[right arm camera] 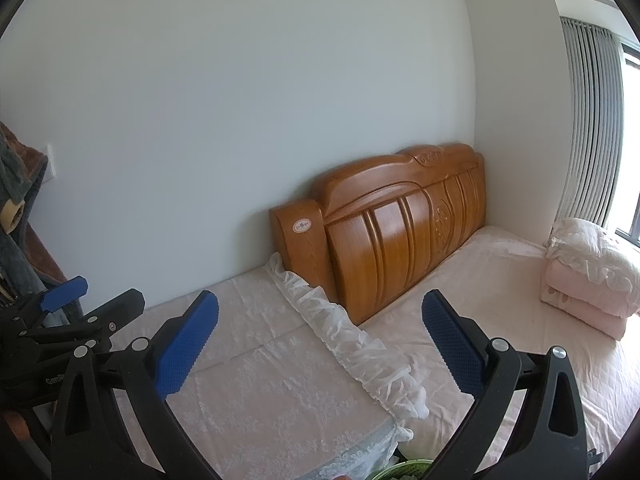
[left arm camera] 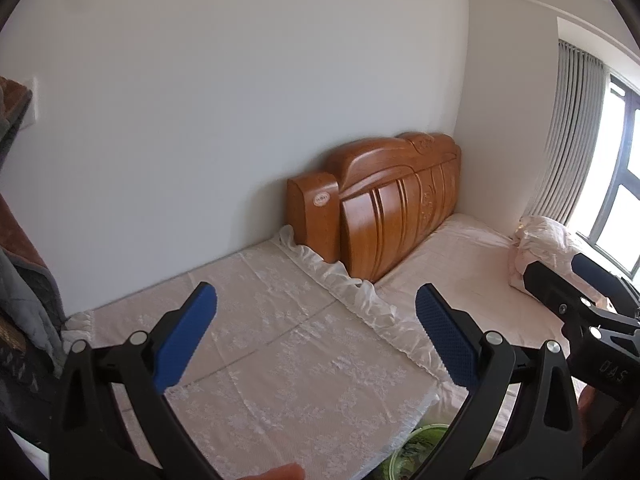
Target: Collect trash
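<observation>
Both tongs stand wide, nothing between their blue pads. The left gripper (left arm camera: 316,308) points over a lace cloth (left arm camera: 256,344), its pads spread to 9 and 3 o'clock of the gap. The right gripper (right arm camera: 320,316) is spread the same way; its neighbour, the left gripper, shows in the right wrist view at 9 o'clock, its pad apart from its black finger. In the left wrist view the right gripper's black fingers (left arm camera: 560,284) come in at 3 o'clock, over the bed.

At 6 o'clock, just under each gripper, sits the one container: a green basket (left arm camera: 416,452), seen only as a rim and a bit of wall beside the cloth's near edge. In the right wrist view the basket (right arm camera: 404,469) shows the same sliver. What lies in it I cannot tell; it is mostly hidden and blurred. No trash shows clearly in either view.

Farther out, a frilled edge (right arm camera: 352,332) of the cloth runs toward 12 o'clock to a wooden headboard (right arm camera: 396,224) against the wall. The pink sheet (right arm camera: 492,280) lies right of it, with a folded quilt (right arm camera: 588,276) at 3 o'clock by the curtain (right arm camera: 592,120). Clothes (left arm camera: 24,288) hang at 9 o'clock.
</observation>
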Demonstrator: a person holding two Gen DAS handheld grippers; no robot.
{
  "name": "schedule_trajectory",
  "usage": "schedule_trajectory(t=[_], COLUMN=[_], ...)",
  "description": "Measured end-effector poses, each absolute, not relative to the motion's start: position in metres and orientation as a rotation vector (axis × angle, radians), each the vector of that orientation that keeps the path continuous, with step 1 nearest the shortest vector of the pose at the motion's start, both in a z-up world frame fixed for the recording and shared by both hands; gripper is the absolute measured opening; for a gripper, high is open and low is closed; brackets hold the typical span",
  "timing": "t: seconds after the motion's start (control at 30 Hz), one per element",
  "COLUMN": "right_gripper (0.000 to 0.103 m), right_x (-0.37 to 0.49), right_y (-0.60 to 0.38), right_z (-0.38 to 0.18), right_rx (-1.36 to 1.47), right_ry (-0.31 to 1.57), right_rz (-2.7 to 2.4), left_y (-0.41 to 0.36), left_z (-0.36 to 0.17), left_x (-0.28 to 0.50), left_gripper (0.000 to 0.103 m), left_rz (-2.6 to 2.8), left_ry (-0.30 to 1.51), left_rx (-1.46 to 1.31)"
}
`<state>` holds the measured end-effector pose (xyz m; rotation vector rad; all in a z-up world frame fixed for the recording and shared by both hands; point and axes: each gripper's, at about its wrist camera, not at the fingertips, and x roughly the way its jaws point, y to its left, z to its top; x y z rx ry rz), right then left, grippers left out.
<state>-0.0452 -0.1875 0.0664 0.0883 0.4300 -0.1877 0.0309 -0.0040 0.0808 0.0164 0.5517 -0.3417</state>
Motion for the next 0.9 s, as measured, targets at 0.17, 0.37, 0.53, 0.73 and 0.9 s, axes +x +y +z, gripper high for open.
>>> schedule_trajectory(t=[0.17, 0.37, 0.53, 0.73, 0.9], right_gripper=[0.101, 0.101, 0.101, 0.101, 0.101], right_x=[-0.045, -0.044, -0.043, -0.042, -0.041], right_y=[-0.191, -0.196, -0.197, -0.200, -0.200], right_z=[0.062, 0.058, 0.053, 0.051, 0.050], right_rx=[0.096, 0.106, 0.112, 0.118, 0.124], right_ry=[0.446, 0.461, 0.475, 0.480, 0.482], right_rz=[-0.193, -0.194, -0.194, -0.195, -0.197], left_y=[-0.007, -0.010, -0.009, -0.009, -0.010], left_z=[0.073, 0.067, 0.062, 0.060, 0.061], left_x=[0.035, 0.039, 0.042, 0.045, 0.044], left_gripper=[0.095, 0.095, 0.095, 0.095, 0.095], left_rz=[-0.344, -0.369, -0.374, -0.355, -0.348], left_ry=[0.573, 0.571, 0.564, 0.578, 0.573], left_rx=[0.032, 0.028, 0.016, 0.003, 0.009])
